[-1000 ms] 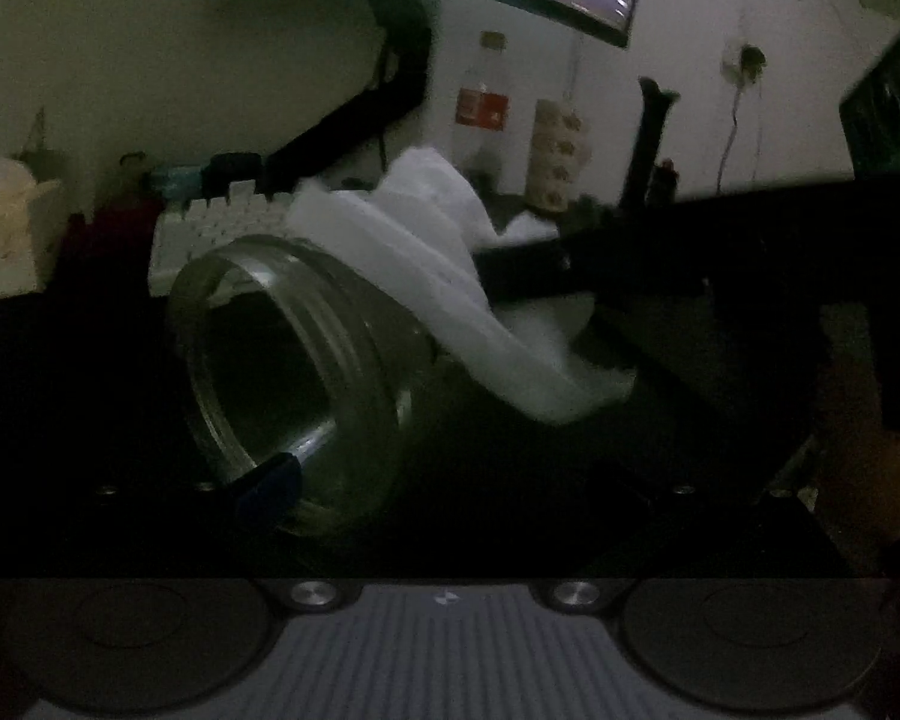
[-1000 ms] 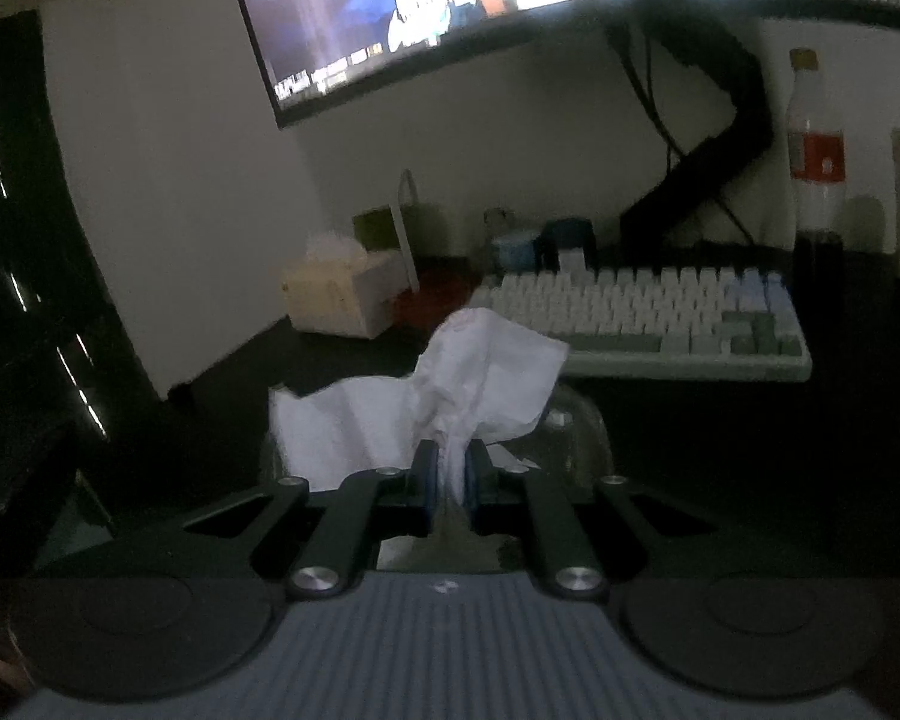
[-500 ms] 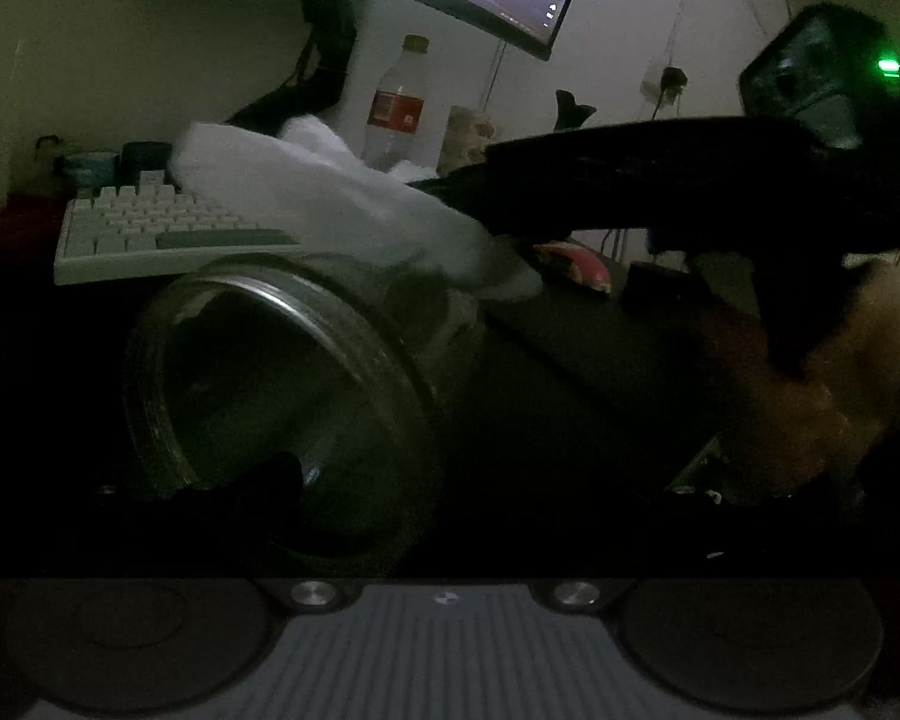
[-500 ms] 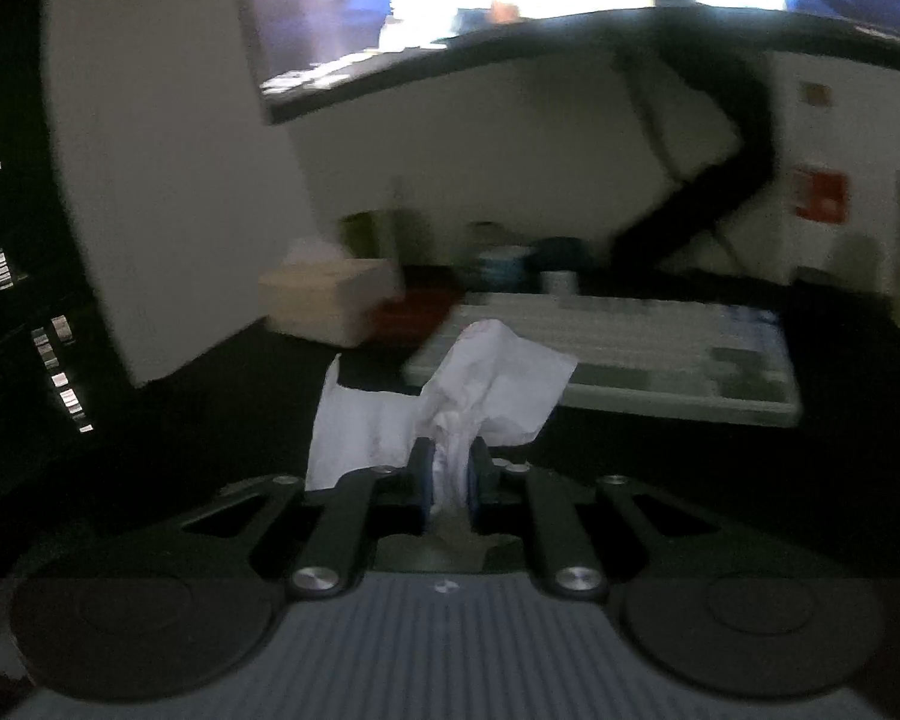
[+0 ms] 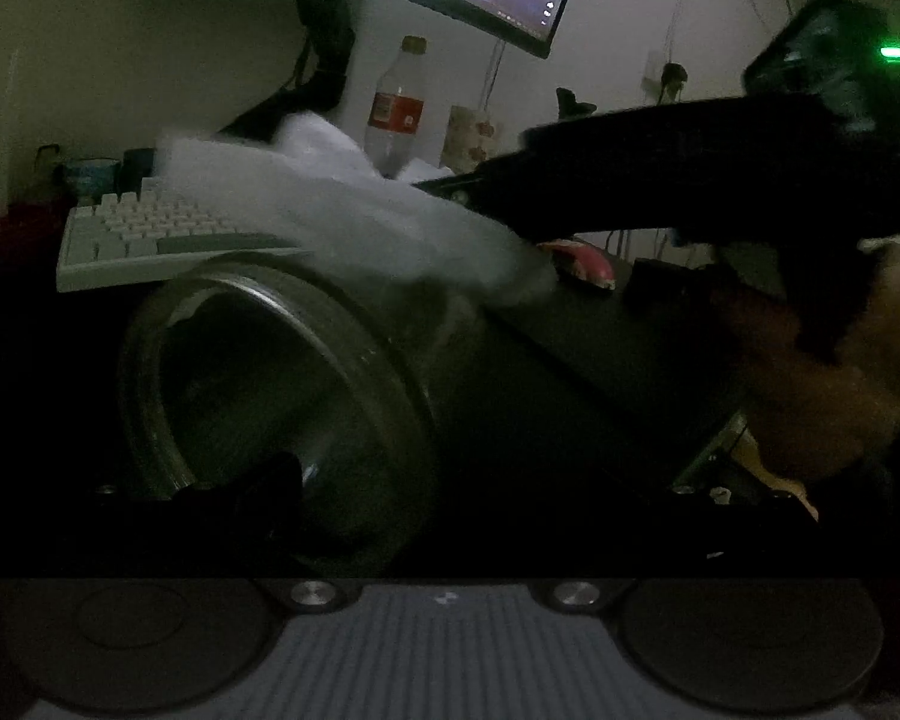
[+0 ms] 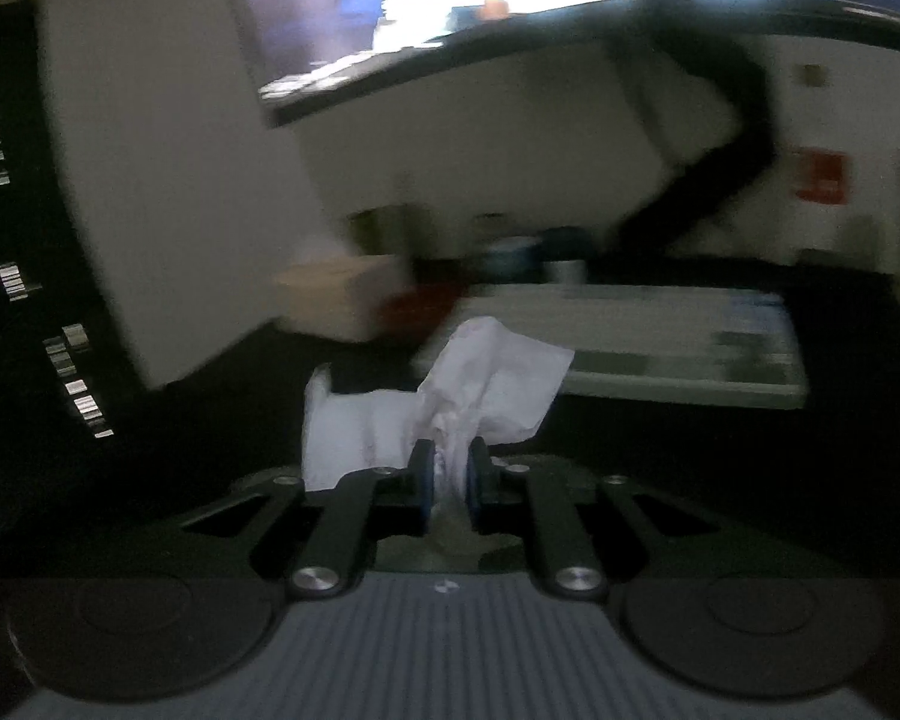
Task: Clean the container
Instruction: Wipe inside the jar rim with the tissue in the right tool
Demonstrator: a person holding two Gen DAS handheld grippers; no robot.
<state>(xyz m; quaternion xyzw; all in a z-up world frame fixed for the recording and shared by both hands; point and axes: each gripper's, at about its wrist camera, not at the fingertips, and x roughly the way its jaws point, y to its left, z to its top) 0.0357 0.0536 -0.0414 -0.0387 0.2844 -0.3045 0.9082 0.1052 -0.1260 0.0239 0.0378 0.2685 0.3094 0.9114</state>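
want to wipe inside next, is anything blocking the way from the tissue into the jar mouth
Nothing visible blocks it. The tissue in the right tongs lies over the jar just above its open mouth; a dark finger of the left tongs sits at the lower rim.

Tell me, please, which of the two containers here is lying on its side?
The glass jar nearest the camera, its wide mouth facing the lens; the red-labelled bottle by the keyboard stands upright.

The glass jar's open mouth faces left, unblocked. Behind it the keyboard, bottle and monitor arm crowd the desk.
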